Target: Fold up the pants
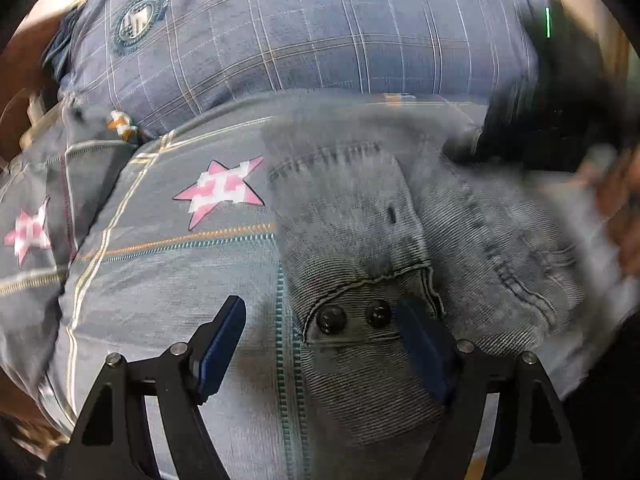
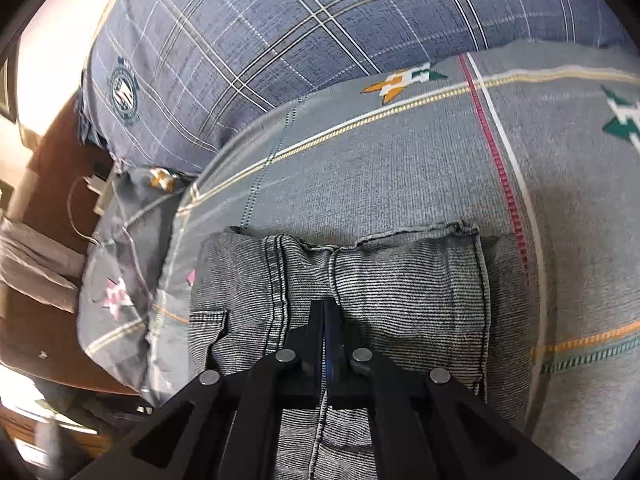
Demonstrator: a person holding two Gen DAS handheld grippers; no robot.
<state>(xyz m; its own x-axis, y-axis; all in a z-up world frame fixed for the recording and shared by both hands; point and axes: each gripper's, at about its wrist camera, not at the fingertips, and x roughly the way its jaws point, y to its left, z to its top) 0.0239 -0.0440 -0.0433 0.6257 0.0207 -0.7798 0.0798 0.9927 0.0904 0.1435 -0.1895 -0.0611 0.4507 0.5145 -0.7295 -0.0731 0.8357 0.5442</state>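
Observation:
Grey denim pants (image 1: 360, 240) lie on a grey bedspread (image 1: 160, 280) with star prints. In the left wrist view my left gripper (image 1: 324, 320) is open, its fingers straddling the waistband with two dark buttons (image 1: 354, 316). The right part of that view is motion-blurred. In the right wrist view the pants (image 2: 400, 280) lie as a folded stack, and my right gripper (image 2: 329, 312) is shut on a fold of the denim near a seam.
A blue plaid pillow (image 2: 280, 60) lies at the head of the bed, also in the left wrist view (image 1: 300, 32). A brown wooden bedside (image 2: 52, 168) with a white cable stands at left. A hand (image 1: 616, 208) blurs at right.

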